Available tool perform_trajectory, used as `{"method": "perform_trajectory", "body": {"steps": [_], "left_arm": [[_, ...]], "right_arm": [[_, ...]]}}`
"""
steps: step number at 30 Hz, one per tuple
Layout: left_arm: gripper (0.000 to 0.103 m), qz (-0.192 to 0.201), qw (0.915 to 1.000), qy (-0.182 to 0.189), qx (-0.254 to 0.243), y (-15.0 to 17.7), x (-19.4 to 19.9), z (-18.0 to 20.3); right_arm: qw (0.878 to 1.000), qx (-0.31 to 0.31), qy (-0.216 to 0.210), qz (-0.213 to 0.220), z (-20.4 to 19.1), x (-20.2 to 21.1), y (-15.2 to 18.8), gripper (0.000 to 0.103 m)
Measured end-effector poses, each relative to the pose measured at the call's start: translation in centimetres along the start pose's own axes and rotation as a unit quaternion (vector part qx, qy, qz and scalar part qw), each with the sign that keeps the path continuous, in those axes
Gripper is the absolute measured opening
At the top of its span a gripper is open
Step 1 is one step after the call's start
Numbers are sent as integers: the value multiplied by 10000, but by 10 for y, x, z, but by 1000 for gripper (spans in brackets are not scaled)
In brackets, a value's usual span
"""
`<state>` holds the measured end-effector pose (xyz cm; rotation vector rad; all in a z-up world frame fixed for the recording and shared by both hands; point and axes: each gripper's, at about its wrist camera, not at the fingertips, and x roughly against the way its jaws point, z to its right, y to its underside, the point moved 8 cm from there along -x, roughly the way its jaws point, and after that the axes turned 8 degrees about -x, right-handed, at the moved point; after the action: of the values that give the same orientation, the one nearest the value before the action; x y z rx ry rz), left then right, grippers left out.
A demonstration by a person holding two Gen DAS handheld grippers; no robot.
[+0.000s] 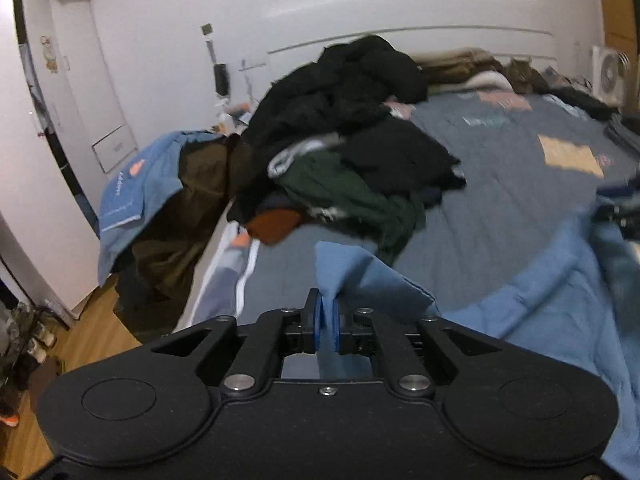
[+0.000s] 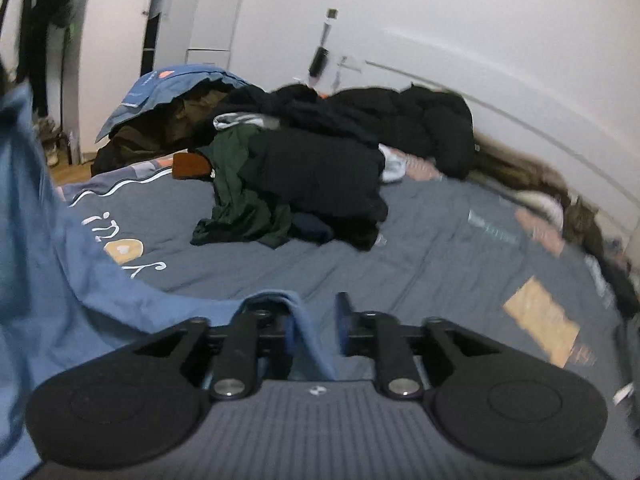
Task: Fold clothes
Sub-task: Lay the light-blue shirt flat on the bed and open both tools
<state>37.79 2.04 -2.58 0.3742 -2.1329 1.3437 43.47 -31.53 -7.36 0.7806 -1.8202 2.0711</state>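
A light blue garment (image 1: 540, 300) lies spread over the near part of the grey quilt (image 1: 500, 184). One corner of it rises into my left gripper (image 1: 328, 320), whose blue pads stand only slightly apart with the fold loosely between them. In the right wrist view the same blue garment (image 2: 80, 280) hangs at the left. An edge of it drapes over the left finger of my right gripper (image 2: 316, 328). That gripper is open, with a clear gap to its right pad. Both grippers are low over the bed.
A pile of dark clothes (image 1: 352, 120) (image 2: 320, 160), black, green and rust, fills the bed's far left. A blue cover over brown cloth (image 1: 152, 184) sits beside the bed, near white wardrobes (image 1: 48, 160). A wooden floor (image 1: 80, 340) shows at the left, and a fan (image 1: 608, 72) at the far right.
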Motion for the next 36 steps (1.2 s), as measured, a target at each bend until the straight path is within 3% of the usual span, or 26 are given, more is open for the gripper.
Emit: {"method": "perform_trajectory", "body": {"steps": [2, 5, 10, 15, 19, 23, 27, 31, 36], "left_arm": [[37, 20, 10000, 73, 2, 21, 10, 0], [38, 49, 9998, 181, 116, 50, 28, 5], [38, -181, 9958, 558, 702, 121, 53, 22], [38, -814, 9835, 1008, 1261, 210, 75, 32], [38, -1015, 9687, 1278, 1872, 259, 89, 34], [38, -962, 9549, 1500, 2375, 281, 95, 41], [38, -1007, 9509, 1311, 2615, 305, 94, 49], [38, -1146, 9436, 1286, 2826, 331, 94, 60], [37, -1094, 9362, 1226, 3108, 337, 89, 66]], "right_arm": [[9998, -107, -140, -48, 4, 9, 9, 56], [9991, -185, -340, -166, 8, 32, 17, 64], [9969, -536, -570, -124, 27, 99, 48, 69], [9919, -1083, -654, -50, 42, 167, 108, 71], [9894, -1342, -559, 9, 43, 206, 158, 71], [9803, -1874, -590, 216, 44, 225, 190, 72], [9731, -2193, -640, 295, 44, 228, 209, 72], [9733, -2175, -673, 292, 44, 230, 212, 72], [9715, -2196, -797, 396, 41, 237, 212, 72]]}}
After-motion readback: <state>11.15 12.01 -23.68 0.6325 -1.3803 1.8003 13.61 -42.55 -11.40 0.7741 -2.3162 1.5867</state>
